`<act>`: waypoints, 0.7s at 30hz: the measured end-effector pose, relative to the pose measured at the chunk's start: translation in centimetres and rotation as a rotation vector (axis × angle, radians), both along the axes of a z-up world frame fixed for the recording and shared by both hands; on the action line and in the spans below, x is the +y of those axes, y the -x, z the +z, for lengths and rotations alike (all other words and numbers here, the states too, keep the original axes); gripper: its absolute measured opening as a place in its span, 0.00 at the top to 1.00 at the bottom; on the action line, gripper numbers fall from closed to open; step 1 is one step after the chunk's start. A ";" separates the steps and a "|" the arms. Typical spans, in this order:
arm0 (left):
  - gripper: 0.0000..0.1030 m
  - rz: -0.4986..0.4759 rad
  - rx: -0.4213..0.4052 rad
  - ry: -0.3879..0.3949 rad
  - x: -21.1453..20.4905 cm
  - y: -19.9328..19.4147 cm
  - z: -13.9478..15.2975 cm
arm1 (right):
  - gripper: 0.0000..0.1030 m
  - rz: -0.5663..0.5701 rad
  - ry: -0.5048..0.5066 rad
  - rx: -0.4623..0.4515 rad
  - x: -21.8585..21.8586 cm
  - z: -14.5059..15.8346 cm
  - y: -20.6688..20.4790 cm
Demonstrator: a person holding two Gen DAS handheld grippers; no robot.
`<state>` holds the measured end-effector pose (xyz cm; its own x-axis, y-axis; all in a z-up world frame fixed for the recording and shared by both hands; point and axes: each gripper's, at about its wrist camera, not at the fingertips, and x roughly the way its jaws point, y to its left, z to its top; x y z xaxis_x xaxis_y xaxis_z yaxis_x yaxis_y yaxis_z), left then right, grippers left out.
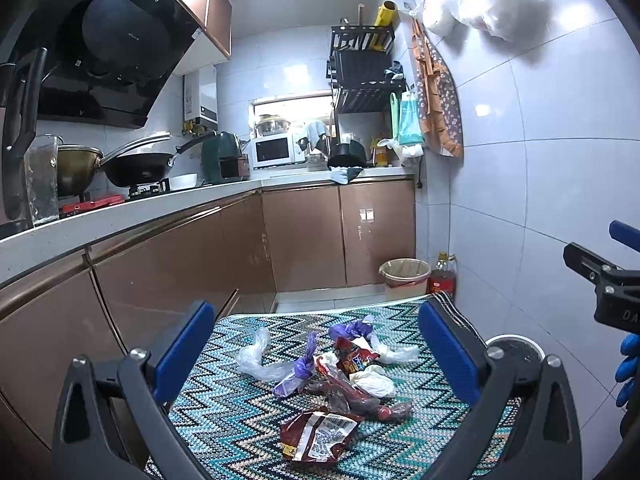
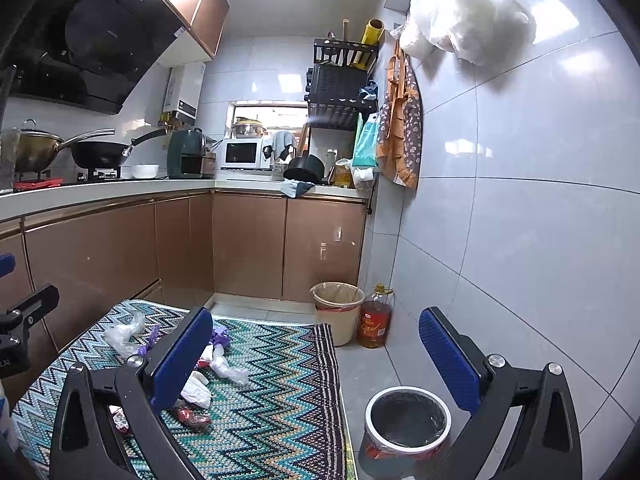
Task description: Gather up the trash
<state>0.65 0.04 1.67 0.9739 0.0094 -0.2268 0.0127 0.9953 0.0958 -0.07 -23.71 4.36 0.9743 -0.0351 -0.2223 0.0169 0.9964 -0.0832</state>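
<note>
Several pieces of trash lie on a zigzag-patterned table [image 1: 240, 420]: a dark red snack wrapper [image 1: 316, 436], a red wrapper [image 1: 354, 354], purple plastic [image 1: 300, 368], clear plastic bags [image 1: 256, 356] and white crumpled paper [image 1: 372, 380]. My left gripper [image 1: 316, 344] is open and empty above the pile. My right gripper [image 2: 316, 352] is open and empty over the table's right edge [image 2: 332, 360]; the trash [image 2: 224, 364] lies by its left finger. A white-rimmed bin with a black liner [image 2: 406, 420] stands on the floor below to the right.
A beige lined bin [image 2: 338, 308] and an oil bottle [image 2: 374, 320] stand by the tiled wall. Brown cabinets and a counter [image 1: 160, 204] with pans and appliances run along the left and back. The right gripper [image 1: 600, 280] shows in the left wrist view.
</note>
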 end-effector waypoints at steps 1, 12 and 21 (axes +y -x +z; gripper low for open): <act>0.01 0.000 -0.003 -0.001 0.0 0.0 0.0 | 0.00 0.000 0.001 0.001 0.0 0.0 0.0; 0.01 0.006 -0.009 -0.006 -0.2 -0.9 -0.3 | 0.00 0.007 0.002 0.022 0.0 -0.3 -1.2; 0.01 0.029 0.006 0.004 0.2 -2.3 -0.5 | 0.00 0.012 -0.015 0.019 -0.4 -0.4 -2.5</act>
<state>2.97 0.19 1.18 0.9719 0.0365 -0.2326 -0.0153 0.9956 0.0922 2.40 -24.15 4.00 0.9703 -0.0201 -0.2411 0.0037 0.9977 -0.0681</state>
